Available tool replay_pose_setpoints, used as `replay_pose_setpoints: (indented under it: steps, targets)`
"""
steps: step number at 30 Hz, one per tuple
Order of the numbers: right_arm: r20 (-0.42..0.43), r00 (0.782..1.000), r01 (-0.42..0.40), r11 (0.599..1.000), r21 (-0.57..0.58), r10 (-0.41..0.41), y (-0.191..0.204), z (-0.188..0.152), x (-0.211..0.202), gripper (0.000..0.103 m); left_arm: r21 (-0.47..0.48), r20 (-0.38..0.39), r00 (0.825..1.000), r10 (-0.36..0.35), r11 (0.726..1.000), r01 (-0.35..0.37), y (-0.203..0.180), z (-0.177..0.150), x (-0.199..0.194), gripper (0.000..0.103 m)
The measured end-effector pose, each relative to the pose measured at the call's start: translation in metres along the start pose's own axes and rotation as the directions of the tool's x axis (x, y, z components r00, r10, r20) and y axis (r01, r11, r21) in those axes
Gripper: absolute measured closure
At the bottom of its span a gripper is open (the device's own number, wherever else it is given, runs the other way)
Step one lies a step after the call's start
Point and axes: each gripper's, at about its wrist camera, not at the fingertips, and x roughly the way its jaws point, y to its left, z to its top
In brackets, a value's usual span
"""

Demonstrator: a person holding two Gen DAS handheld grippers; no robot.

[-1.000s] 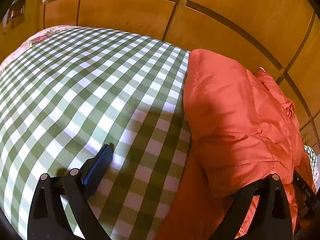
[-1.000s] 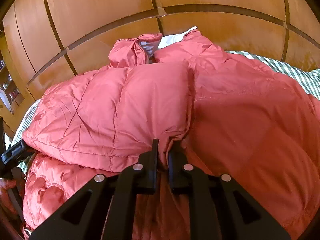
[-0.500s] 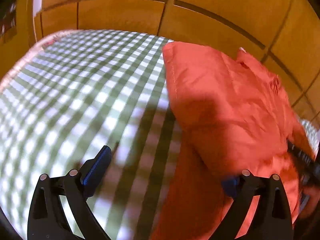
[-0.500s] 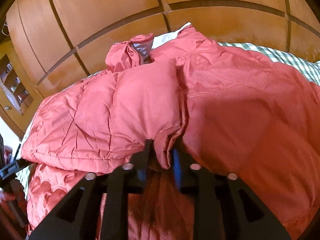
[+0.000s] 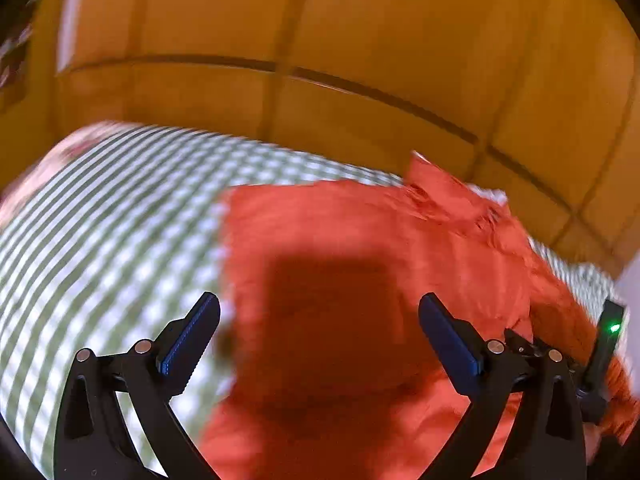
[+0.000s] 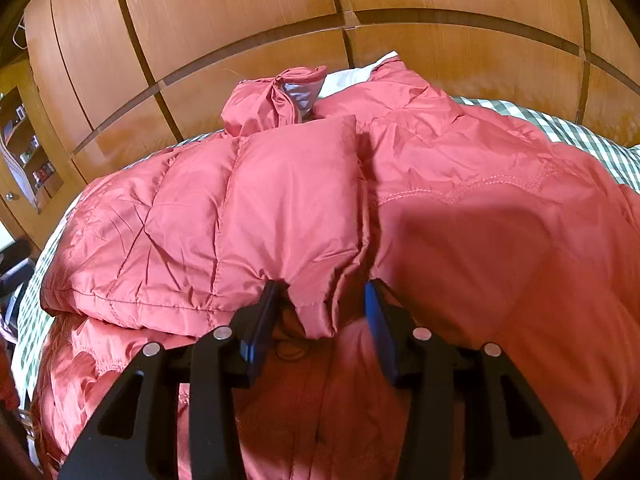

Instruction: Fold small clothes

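Observation:
A red quilted puffer jacket [image 6: 460, 208] lies on a green-and-white checked cloth [image 5: 100, 216]. One sleeve [image 6: 248, 216] is folded across its front, and the collar [image 6: 280, 100] lies at the far end. My right gripper [image 6: 320, 304] is open, its jaws standing either side of the sleeve cuff [image 6: 316, 312], which lies loose between them. My left gripper [image 5: 316, 332] is wide open and empty above the jacket [image 5: 360, 280] near its left edge. This view is motion-blurred.
Wooden panelled wardrobe doors [image 6: 248, 20] rise behind the bed. A shelf with small items [image 6: 28, 148] is at the far left. The other gripper's body with a green light [image 5: 608, 328] shows at the right edge of the left wrist view.
My right gripper has opened and let go of the sleeve cuff. My left gripper has swung right, from over the checked cloth to over the jacket.

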Motion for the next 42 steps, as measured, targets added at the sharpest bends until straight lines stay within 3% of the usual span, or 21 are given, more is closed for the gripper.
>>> replay_pose_setpoints:
  steps: [3,6,11,13,17,20,22,25,28,31,32,34,35,36,37,38,40,42]
  targets:
    - [0.001,1.000,0.001,1.000,0.001,-0.001,0.000,0.000,0.000,0.058,0.158,-0.032,0.998,0.051,0.986,-0.046,-0.036,0.002,0.048,0.004]
    - [0.009,1.000,-0.002,1.000,0.003,0.002,0.000,0.000,-0.002,0.051,0.260,-0.038,0.994,0.104,0.961,-0.091,-0.038,-0.016,0.081,0.004]
    - [0.018,1.000,0.000,1.000,-0.002,0.000,0.001,-0.001,-0.005,0.040,0.241,-0.051,0.995,0.082,0.968,-0.068,-0.024,-0.020,0.086,0.004]
    - [0.031,0.999,-0.022,0.999,0.027,0.021,-0.003,-0.001,-0.015,0.025,0.239,-0.053,0.996,0.075,0.969,-0.060,-0.019,-0.022,0.083,0.004]
    - [0.146,0.988,-0.074,0.979,0.189,0.046,-0.029,-0.012,-0.072,0.015,0.223,-0.055,0.997,0.055,0.974,-0.042,-0.017,-0.026,0.076,0.004]
    - [0.211,0.977,-0.070,0.945,0.320,0.001,-0.058,-0.027,-0.116,0.011,0.220,-0.056,0.997,0.055,0.975,-0.041,-0.018,-0.029,0.073,0.004]
    - [0.267,0.961,-0.050,0.907,0.419,-0.071,-0.081,-0.040,-0.147,0.004,0.219,-0.056,0.997,0.054,0.975,-0.040,-0.018,-0.028,0.075,0.004]
    - [0.319,0.929,-0.037,0.810,0.585,-0.187,-0.121,-0.067,-0.184,0.003,0.217,-0.055,0.997,0.053,0.975,-0.040,-0.018,-0.028,0.073,0.004]
    - [0.297,0.907,-0.002,0.703,0.711,-0.298,-0.158,-0.090,-0.204,0.002,0.217,-0.055,0.997,0.052,0.976,-0.039,-0.017,-0.027,0.074,0.004]
    - [0.248,0.911,-0.018,0.568,0.823,-0.330,-0.199,-0.105,-0.208,0.002,0.215,-0.056,0.997,0.051,0.976,-0.038,-0.017,-0.028,0.074,0.004]
    - [0.238,0.908,-0.034,0.504,0.863,-0.346,-0.215,-0.112,-0.211,0.002,0.215,-0.056,0.997,0.050,0.976,-0.037,-0.017,-0.028,0.074,0.004]
    - [0.229,0.882,-0.064,0.375,0.925,-0.412,-0.242,-0.124,-0.219,0.002,0.211,-0.055,0.997,0.046,0.977,-0.033,-0.017,-0.028,0.074,0.004]
    - [0.218,0.874,-0.065,0.339,0.939,-0.435,-0.252,-0.125,-0.221,0.002,0.208,-0.055,0.998,0.043,0.978,-0.031,-0.017,-0.029,0.074,0.004]
    - [0.202,0.865,-0.058,0.308,0.950,-0.459,-0.261,-0.123,-0.223,0.008,0.204,-0.054,0.998,0.039,0.979,-0.028,-0.017,-0.029,0.073,0.004]
    - [0.179,0.855,-0.032,0.295,0.955,-0.486,-0.271,-0.117,-0.226,0.023,0.200,-0.053,0.998,0.038,0.979,-0.026,-0.017,-0.029,0.073,0.004]
    - [0.168,0.851,-0.009,0.306,0.952,-0.498,-0.277,-0.110,-0.228,0.035,0.196,-0.052,0.998,0.033,0.980,-0.023,-0.016,-0.030,0.072,0.004]
    - [0.179,0.839,0.023,0.363,0.932,-0.513,-0.287,-0.089,-0.234,0.065,0.190,-0.052,0.998,0.030,0.982,-0.020,-0.016,-0.030,0.071,0.004]
    - [0.240,0.813,0.035,0.457,0.889,-0.530,-0.291,-0.058,-0.247,0.075,0.190,-0.052,0.998,0.031,0.982,-0.020,-0.016,-0.030,0.071,0.004]
